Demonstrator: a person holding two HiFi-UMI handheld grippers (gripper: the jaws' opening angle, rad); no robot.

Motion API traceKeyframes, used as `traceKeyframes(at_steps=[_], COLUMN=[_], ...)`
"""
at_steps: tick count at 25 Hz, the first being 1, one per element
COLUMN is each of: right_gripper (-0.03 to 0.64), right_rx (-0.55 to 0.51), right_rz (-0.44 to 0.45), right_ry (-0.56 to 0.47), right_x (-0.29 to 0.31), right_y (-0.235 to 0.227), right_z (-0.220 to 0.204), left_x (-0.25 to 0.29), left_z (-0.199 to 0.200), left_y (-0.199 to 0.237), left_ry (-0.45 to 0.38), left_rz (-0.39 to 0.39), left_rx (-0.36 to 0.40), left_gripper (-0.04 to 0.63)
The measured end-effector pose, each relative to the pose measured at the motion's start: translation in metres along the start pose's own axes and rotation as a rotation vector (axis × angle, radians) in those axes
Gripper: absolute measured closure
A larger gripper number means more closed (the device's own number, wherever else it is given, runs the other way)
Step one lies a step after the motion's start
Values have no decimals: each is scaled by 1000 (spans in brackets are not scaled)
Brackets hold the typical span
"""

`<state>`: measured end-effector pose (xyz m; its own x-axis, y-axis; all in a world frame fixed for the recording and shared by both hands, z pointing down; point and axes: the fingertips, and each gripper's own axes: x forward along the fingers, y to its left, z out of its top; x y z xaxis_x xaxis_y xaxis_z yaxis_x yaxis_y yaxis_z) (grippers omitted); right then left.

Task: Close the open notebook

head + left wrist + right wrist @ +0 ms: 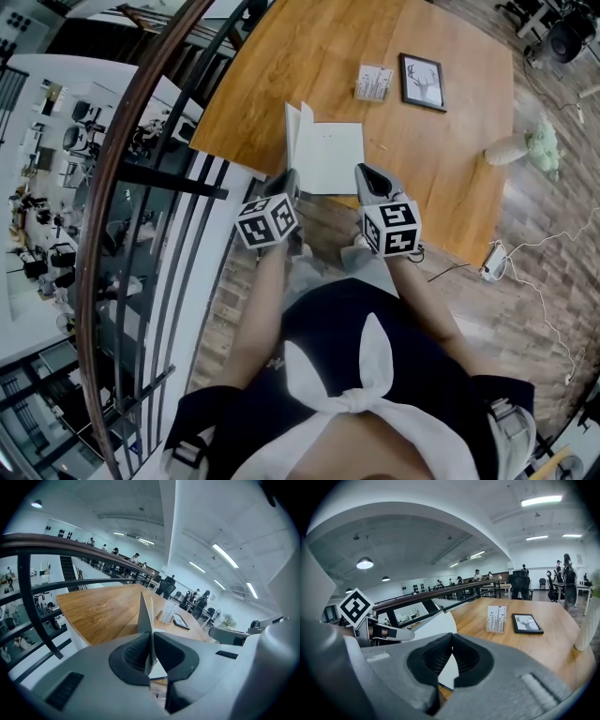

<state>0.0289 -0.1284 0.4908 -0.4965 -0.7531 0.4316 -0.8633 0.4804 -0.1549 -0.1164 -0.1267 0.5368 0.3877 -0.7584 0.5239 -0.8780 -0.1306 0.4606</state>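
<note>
The notebook (pixel 333 150) lies open on the wooden table (pixel 281 66), near its front edge. Its left leaf (pixel 292 131) stands raised almost upright. My left gripper (pixel 289 178) is shut on the near edge of that leaf. In the left gripper view the thin leaf (pixel 145 613) rises on edge from between the closed jaws of the left gripper (pixel 150 644). My right gripper (pixel 367 176) sits at the notebook's near right corner. Seen in its own view, the right gripper (pixel 451 640) has its jaws together with nothing seen between them, and white paper (pixel 433 623) lies just beyond.
A card stand (pixel 374 82) and a black picture frame (pixel 423 82) sit on the table behind the notebook. A dark railing (pixel 173 178) runs close along the table's left side. On the floor at right lie a pale green soft object (pixel 539 142) and white cables (pixel 534 281).
</note>
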Motion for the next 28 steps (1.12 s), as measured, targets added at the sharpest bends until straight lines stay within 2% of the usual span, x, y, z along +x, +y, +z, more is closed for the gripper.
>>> traceKeyframes(at_steps=[28], right_gripper=[618], right_rx=[25], right_rz=[-52], right_ry=[-13], right_x=[-24], right_y=[-26], right_z=[-6], left_x=[13], left_z=[-9], left_y=[-37], left_ry=[18], left_rz=[-56], left_rx=[36], left_gripper=[551])
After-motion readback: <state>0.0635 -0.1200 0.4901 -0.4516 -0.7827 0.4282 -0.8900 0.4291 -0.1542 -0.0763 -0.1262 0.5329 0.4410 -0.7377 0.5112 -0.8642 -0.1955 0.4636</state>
